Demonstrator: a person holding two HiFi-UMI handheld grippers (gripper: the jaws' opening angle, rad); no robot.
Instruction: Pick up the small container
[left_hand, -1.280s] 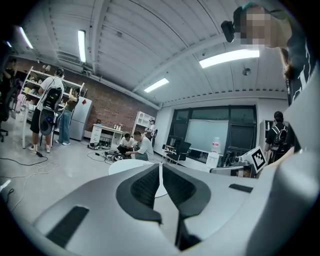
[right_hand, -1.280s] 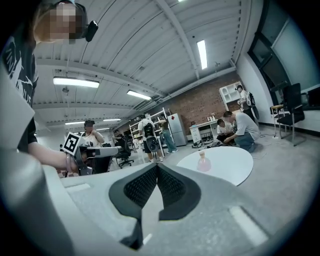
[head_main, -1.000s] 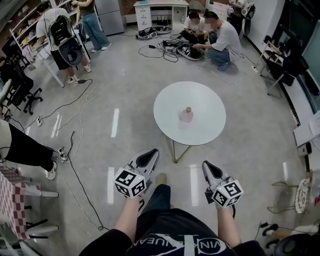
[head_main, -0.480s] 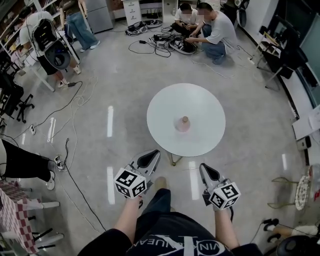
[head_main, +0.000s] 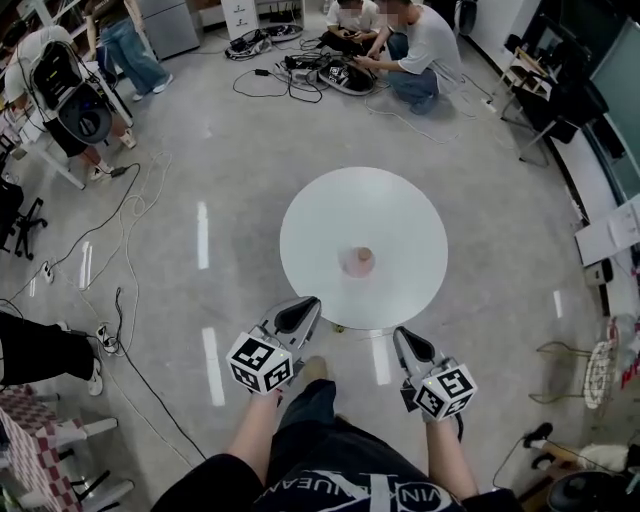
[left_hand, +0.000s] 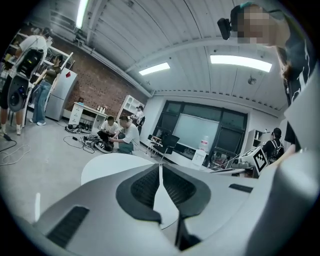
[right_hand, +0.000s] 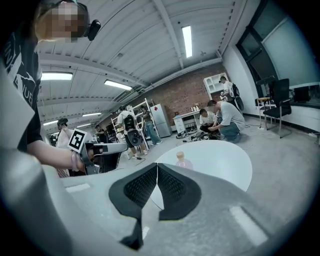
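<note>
The small container (head_main: 358, 261) is a pale pink bottle with a tan cap. It stands upright near the middle of a round white table (head_main: 400, 210). My left gripper (head_main: 300, 312) and right gripper (head_main: 408, 340) are held side by side short of the table's near edge, both shut and holding nothing. In the right gripper view the container (right_hand: 183, 160) shows just beyond the shut right gripper (right_hand: 157, 172), on the table (right_hand: 225, 160). The left gripper view shows its own shut gripper (left_hand: 160, 172) over the table (left_hand: 105, 165); the container is hidden there.
Two people (head_main: 400, 40) crouch among cables and gear on the floor beyond the table. Another person with a backpack (head_main: 60, 80) stands at the far left. Cables (head_main: 130, 210) trail over the floor at left. Chairs (head_main: 590, 370) stand at the right.
The table and container have come nearer to me and lower in the head view. Both grippers stay shut and keep their place in front of me.
</note>
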